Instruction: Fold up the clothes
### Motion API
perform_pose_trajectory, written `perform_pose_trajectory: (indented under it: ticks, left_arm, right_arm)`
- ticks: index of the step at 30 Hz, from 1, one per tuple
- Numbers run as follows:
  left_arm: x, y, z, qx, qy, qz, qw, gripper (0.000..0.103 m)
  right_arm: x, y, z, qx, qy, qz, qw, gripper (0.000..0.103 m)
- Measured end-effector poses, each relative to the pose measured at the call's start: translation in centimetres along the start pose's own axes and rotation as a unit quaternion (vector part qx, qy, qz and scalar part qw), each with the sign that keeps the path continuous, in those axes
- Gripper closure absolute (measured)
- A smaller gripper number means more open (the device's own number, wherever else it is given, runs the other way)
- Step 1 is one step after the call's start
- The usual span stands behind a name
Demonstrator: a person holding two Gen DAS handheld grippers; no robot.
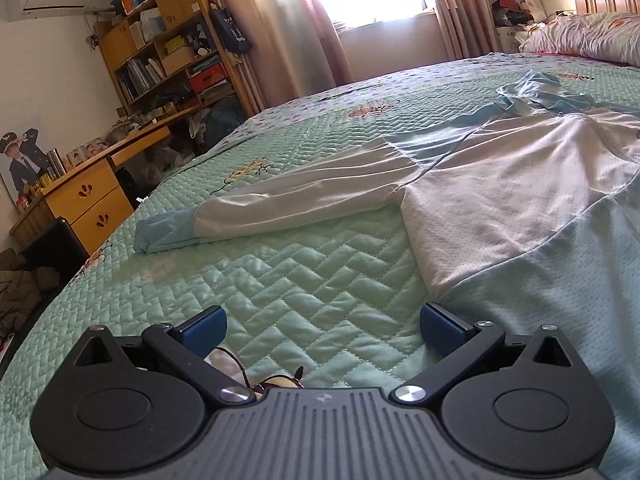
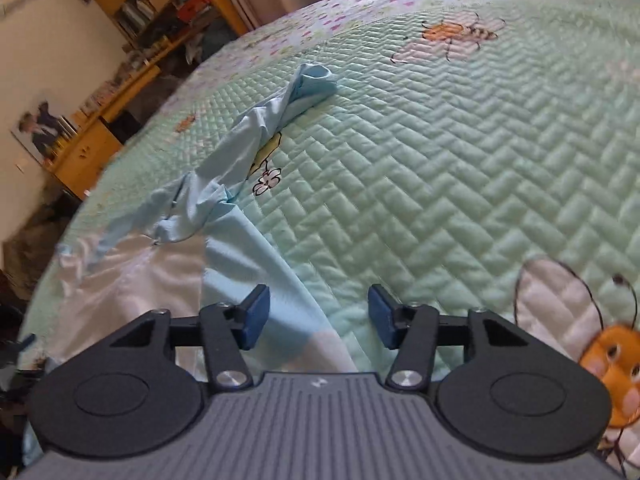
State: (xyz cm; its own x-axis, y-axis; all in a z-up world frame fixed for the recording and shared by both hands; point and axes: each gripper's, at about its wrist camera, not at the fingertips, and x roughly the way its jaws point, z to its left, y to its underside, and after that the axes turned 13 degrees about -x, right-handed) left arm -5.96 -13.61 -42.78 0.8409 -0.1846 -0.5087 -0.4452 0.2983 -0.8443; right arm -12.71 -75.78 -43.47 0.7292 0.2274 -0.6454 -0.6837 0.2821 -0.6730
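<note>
Your jacket lies on the bedspread.
Both your left gripper and right gripper gape, holding nothing.

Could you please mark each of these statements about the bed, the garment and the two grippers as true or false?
1. The garment lies spread out on the bed cover. True.
2. The left gripper is clamped on a sleeve. False: its jaws stand open over bare bed cover, and the sleeve lies farther ahead.
3. The sleeve ends in a light blue cuff. True.
4. The right gripper holds a book. False: its jaws are open and hold nothing, with the garment's edge under them.
5. The garment is red and black. False: it is white and light blue.
</note>
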Motion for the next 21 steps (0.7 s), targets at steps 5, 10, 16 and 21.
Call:
perform_pose_trajectory:
  ticks: [5, 10, 16, 21]
  left_arm:
    - [-0.1, 0.0, -0.2, 0.006, -0.004, -0.003, 1.0, 0.0]
    - [-0.1, 0.0, -0.2, 0.007, -0.005, -0.004, 1.0, 0.0]
    - [-0.1, 0.1, -0.4, 0.009, -0.007, -0.005, 0.9999, 0.0]
    - [-0.2, 0.1, -0.4, 0.008, -0.007, -0.005, 0.9999, 0.0]
  right_arm:
    - [-0.4, 0.9, -1.7, 0.03, -0.027, -0.017, 0.999, 0.068]
    - [-0.3, 1.6, -1.1, 0.036, -0.036, -0.021, 0.998, 0.07]
    - [0.2, 1.0, 1.0, -0.03, 0.014, -0.009, 0.999, 0.096]
    - [-0.2, 0.3, 1.7, -0.07, 0.063, -0.028, 0.995, 0.1]
